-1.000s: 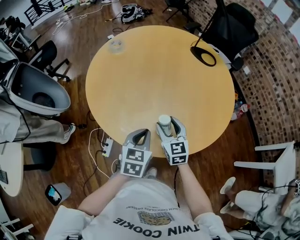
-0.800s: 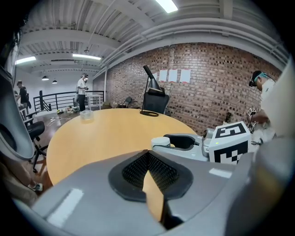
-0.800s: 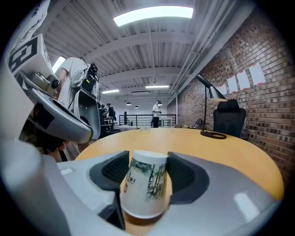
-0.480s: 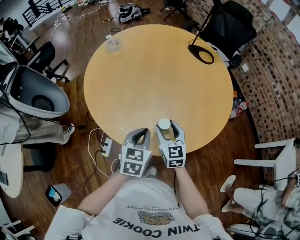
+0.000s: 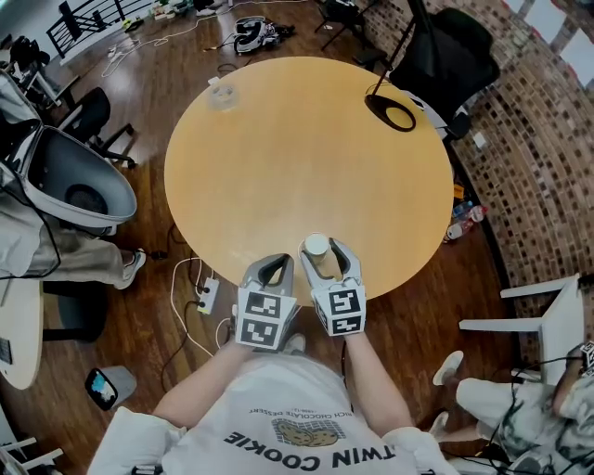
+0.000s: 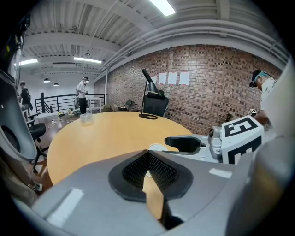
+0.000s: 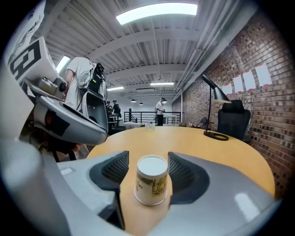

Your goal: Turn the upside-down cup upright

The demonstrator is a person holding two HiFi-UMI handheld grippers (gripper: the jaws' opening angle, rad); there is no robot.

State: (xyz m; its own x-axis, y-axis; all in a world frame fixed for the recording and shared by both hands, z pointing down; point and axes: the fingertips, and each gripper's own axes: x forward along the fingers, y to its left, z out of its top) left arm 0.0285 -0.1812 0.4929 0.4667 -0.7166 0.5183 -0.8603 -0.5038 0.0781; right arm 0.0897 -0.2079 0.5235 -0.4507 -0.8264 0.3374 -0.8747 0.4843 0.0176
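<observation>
Cup (image 7: pixel 151 183) stands rim-down at the table's (image 5: pixel 306 139) near edge between the right gripper's (image 5: pixel 324 255) spread, unclamped jaws; next, probably squeeze, lift and invert, while the left gripper (image 5: pixel 273 270), closed on nothing, idles.

We record a shared loft office: brick wall (image 6: pixel 207 87), wood floor (image 5: pixel 158 56), bare ceiling beams (image 7: pixel 156 41) with strip lights (image 7: pixel 156 13), round table (image 5: pixel 306 148), desk lamp (image 5: pixel 394 111), office chairs (image 5: pixel 93 111), loose cables (image 5: pixel 139 42).

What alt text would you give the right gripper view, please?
An upside-down paper cup stands on a round wooden table between the open jaws of the right hand-held gripper. A desk lamp stands at the table's far right, before a brick wall.
</observation>
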